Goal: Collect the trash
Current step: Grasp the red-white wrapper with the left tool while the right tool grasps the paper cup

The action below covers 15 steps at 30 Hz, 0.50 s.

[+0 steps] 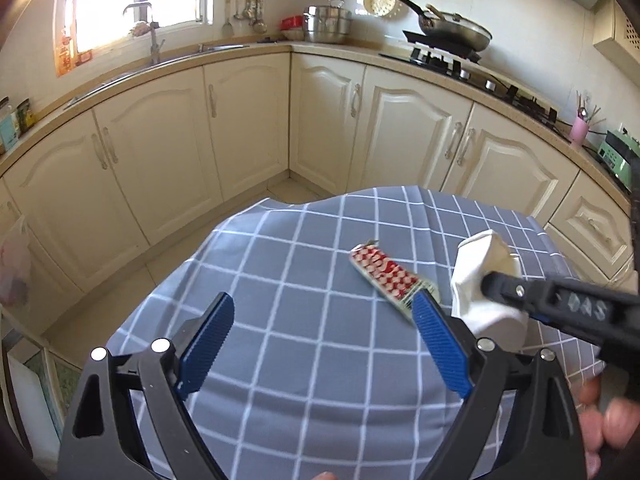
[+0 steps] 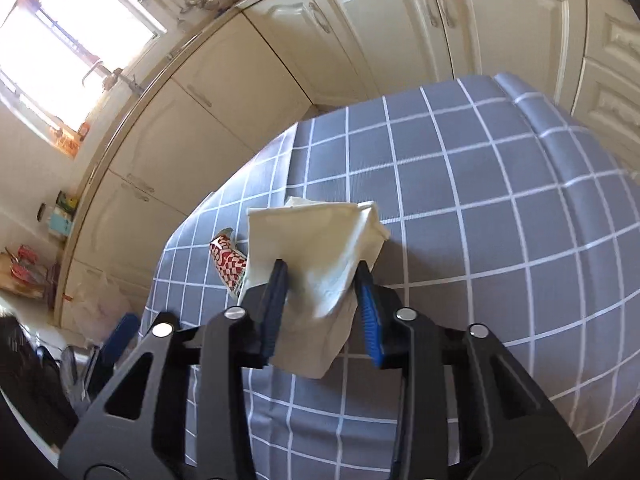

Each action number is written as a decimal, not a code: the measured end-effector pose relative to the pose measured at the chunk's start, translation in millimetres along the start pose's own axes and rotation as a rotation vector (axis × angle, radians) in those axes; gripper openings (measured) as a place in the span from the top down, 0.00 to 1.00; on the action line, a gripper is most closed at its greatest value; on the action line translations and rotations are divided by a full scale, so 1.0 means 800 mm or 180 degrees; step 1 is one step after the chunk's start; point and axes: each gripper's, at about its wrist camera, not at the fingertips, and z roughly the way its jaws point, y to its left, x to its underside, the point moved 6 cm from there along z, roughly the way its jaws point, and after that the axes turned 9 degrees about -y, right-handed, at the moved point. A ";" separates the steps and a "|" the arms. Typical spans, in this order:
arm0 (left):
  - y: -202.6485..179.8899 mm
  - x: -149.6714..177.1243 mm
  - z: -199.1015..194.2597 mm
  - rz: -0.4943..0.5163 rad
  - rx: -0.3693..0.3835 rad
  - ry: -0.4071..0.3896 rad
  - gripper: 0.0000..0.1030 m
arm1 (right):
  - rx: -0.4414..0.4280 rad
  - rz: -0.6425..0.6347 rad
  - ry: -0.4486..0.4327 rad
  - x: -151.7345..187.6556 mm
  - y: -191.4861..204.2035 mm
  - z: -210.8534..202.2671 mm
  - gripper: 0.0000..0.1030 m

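A crumpled white paper napkin point(image 2: 320, 248) sits between the blue pads of my right gripper point(image 2: 320, 276), which is shut on it just above the grey checked tablecloth point(image 2: 480, 208). The napkin also shows in the left wrist view point(image 1: 484, 264), with the right gripper point(image 1: 504, 292) reaching in from the right. A red-and-white patterned wrapper point(image 1: 386, 276) lies flat on the cloth beside the napkin; it also shows in the right wrist view point(image 2: 228, 260). My left gripper point(image 1: 324, 320) is open and empty, hovering over the cloth, its right pad near the wrapper's end.
The small table's cloth point(image 1: 304, 360) drops off at the far and left edges. Cream kitchen cabinets point(image 1: 240, 120) ring the room, with a sink point(image 1: 152, 60), a steel pot point(image 1: 328, 24) and a stove with a pan point(image 1: 456, 36) on the counter.
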 end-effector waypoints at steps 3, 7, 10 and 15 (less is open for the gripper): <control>-0.019 -0.006 0.015 0.0095 0.0030 0.0021 0.14 | 0.0046 0.0003 -0.0079 0.000 -0.016 -0.014 0.74; -0.042 -0.005 0.055 0.0156 -0.0034 0.0199 0.14 | 0.0082 0.0037 -0.0138 0.004 -0.046 -0.039 0.75; -0.049 0.003 0.081 0.0138 0.0002 0.0378 0.26 | 0.0078 0.0059 -0.0171 0.008 -0.066 -0.057 0.76; -0.070 0.006 0.071 0.0374 0.0201 0.0389 0.82 | 0.0039 0.0029 -0.0202 0.017 -0.084 -0.081 0.76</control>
